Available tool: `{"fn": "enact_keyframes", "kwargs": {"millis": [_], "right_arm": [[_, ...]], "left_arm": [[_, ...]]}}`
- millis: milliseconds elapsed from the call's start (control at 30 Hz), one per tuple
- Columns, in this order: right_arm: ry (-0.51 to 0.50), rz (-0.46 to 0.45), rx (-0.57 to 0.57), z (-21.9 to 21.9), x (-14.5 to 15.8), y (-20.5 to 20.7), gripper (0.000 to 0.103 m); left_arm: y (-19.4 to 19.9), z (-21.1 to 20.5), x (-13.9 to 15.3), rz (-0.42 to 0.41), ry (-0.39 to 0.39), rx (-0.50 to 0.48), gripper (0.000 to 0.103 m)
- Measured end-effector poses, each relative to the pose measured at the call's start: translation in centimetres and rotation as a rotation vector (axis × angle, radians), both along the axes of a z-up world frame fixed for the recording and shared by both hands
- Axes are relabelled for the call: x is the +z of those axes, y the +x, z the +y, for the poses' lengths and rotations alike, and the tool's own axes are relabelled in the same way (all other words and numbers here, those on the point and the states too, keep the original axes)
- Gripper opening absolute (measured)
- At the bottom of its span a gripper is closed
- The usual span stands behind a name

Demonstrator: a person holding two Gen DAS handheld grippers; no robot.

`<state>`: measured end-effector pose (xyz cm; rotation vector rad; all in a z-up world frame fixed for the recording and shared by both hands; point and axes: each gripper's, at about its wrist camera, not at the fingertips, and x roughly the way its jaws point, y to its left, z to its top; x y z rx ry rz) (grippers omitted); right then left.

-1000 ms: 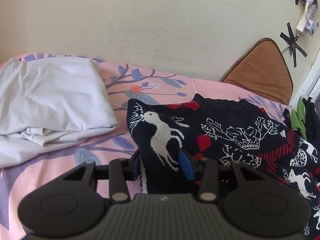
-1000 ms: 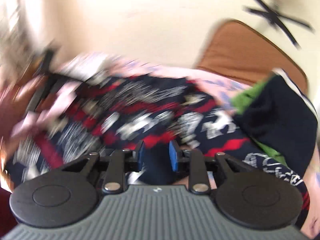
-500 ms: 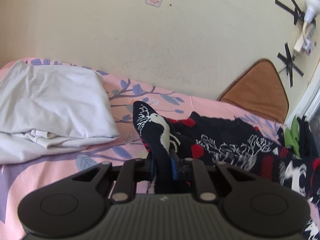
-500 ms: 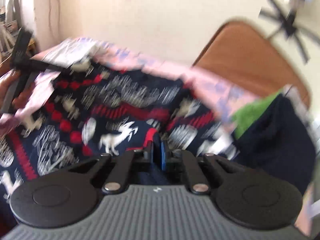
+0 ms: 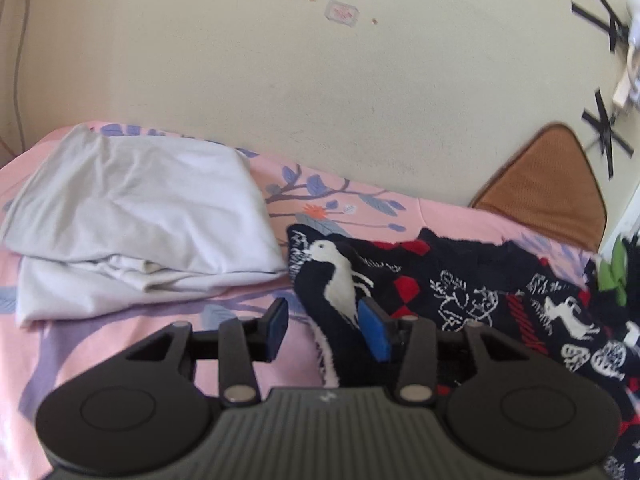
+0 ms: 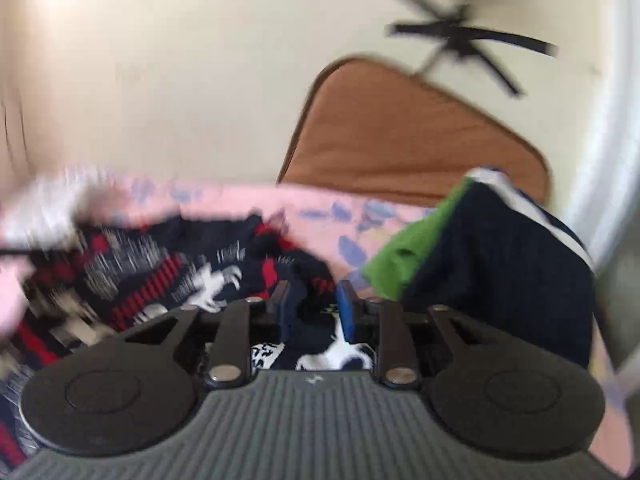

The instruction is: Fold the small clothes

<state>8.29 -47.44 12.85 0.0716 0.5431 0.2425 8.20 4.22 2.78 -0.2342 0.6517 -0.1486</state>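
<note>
Pink floral bed (image 5: 132, 344) against a cream wall (image 5: 320, 100), filling both views. White folded cloth (image 5: 132, 224) on the far left of it; brown cushion (image 5: 552, 184) propped at the far right, green-and-navy garment (image 6: 496, 256) near the right edge. Dark deer-patterned sweater (image 5: 480, 288) spread across the middle and right of the bed, its left corner humped up near the white cloth. Left gripper (image 5: 323, 330) just reopened, a plain gap between its left pad and the knit, the raised corner resting only against the right pad: released, not grasped. Right gripper (image 6: 314, 312) likewise just reopened, a fold of sweater lying between the fingers; view blurred, pads seemingly not pinching, so judged let go. Likely risks from here: raised corner slumping back and undoing the fold, being unsupported on one side; knit snagging on a pad as the grippers draw away and dragging the fold askew; a hasty regrasp in such blur catching the bed sheet or the green garment as well.
</note>
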Motion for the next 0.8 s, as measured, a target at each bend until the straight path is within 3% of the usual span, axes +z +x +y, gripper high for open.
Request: {"fn": "enact_keyframes", "kwargs": {"millis": [133,233,300,433,500,567,600,633,667,733,800], "right_arm": [[0.105,-0.036,-0.143,-3.8,0.7,-7.4,0.030],[0.070,-0.062,-0.241,-5.4,0.2,-10.8,0.034],[0.025,-0.063,-0.287,-6.3,-0.4,-11.6,0.059],[-0.047,-0.040,-0.302,-8.0,-2.8,-9.3,0.065],[-0.061,0.002,-0.285,-8.7,-3.8,-7.6,0.072],[-0.075,0.060,-0.266,-9.2,-4.7,-6.2,0.072],[-0.057,0.101,-0.251,-9.3,-5.0,-5.8,0.051],[-0.026,0.142,-0.235,-9.4,-5.1,-5.4,0.018],[-0.016,0.144,-0.240,-9.3,-4.4,-5.4,0.007],[-0.035,0.002,-0.274,-9.8,-1.0,-6.3,0.006],[0.065,-0.121,-0.380,-12.2,2.9,-7.1,0.006]], "left_arm": [[-3.0,0.4,1.4,-0.046,-0.024,-0.004,0.039],[-5.1,-0.4,2.3,-0.072,-0.013,-0.072,0.039],[-6.4,-1.4,2.7,-0.083,0.007,-0.137,0.039],[-9.2,-2.9,2.5,-0.074,0.040,-0.237,0.039],[-10.6,-3.0,2.1,-0.052,0.046,-0.252,0.039],[-12.1,-2.4,1.7,-0.026,0.048,-0.248,0.039],[-12.8,-2.0,1.6,-0.012,0.043,-0.243,0.039],[-13.5,-1.5,1.4,0.001,0.035,-0.235,0.039],[-14.2,-0.8,1.3,0.018,0.027,-0.224,0.039],[-15.3,0.3,1.0,0.049,0.011,-0.204,0.039],[-16.2,1.1,0.6,0.081,-0.007,-0.201,0.039]]}}
